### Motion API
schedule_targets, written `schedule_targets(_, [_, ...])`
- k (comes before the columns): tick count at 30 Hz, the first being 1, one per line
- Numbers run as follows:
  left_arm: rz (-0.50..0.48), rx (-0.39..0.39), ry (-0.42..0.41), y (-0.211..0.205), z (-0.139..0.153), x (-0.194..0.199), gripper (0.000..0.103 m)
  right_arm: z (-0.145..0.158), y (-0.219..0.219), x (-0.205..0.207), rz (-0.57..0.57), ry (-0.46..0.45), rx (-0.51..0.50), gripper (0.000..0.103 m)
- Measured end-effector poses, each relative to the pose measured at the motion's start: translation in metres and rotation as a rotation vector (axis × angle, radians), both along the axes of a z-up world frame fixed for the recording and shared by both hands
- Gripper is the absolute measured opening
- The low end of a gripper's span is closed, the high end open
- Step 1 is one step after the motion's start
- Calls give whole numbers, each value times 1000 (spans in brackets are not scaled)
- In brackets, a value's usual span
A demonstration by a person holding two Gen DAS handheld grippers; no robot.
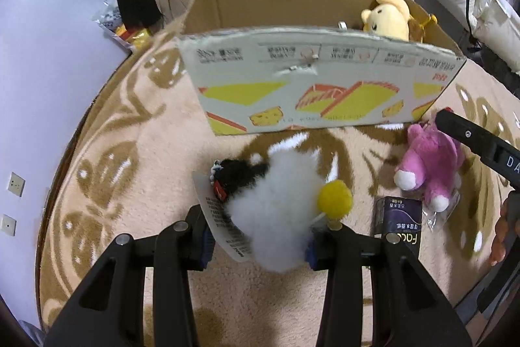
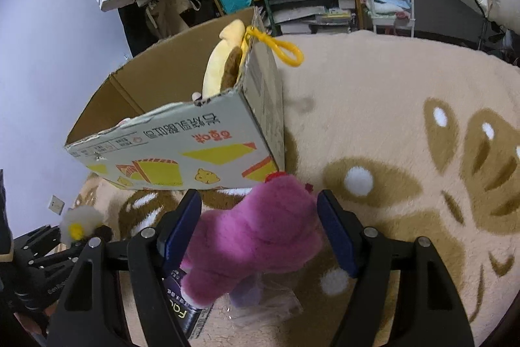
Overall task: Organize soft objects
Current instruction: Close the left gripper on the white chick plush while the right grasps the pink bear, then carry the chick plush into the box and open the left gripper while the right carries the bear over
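Observation:
My left gripper [image 1: 258,238] is shut on a fluffy white plush [image 1: 279,210] with a black head, a yellow pompom and a paper tag, held just above the rug. That plush [image 2: 81,221] also shows at the lower left of the right wrist view. A pink plush [image 2: 260,233] sits between the blue pads of my right gripper [image 2: 256,226], which press its sides. In the left wrist view the pink plush [image 1: 429,165] is low over the rug under a right finger [image 1: 471,139]. The open cardboard box [image 1: 292,93] stands just beyond and holds a yellow plush [image 1: 386,17].
A dark small carton [image 1: 398,220] lies on the beige patterned rug [image 2: 390,119] between the two toys, with a clear wrapper [image 2: 269,304] beside it. The yellow plush's clip [image 2: 286,51] hangs over the box corner. Shelves, a white cart and hanging clothes stand behind the box.

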State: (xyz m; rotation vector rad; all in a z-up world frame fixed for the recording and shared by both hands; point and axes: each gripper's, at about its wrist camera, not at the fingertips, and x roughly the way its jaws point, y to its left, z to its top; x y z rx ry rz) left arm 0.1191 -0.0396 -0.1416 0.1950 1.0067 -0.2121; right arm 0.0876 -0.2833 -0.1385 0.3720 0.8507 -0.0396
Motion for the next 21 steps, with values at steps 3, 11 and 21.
schedule_targets(3, [2, -8, -14, -1, 4, -1, 41, 5, 0, -2, 11, -9, -23, 52])
schedule_targets(11, [2, -10, -23, -7, 13, -12, 41, -4, -3, -2, 4, 35, -11, 43])
schedule_targets(21, [11, -8, -28, -4, 17, -17, 41, -24, -4, 9, 19, 72, 99, 61])
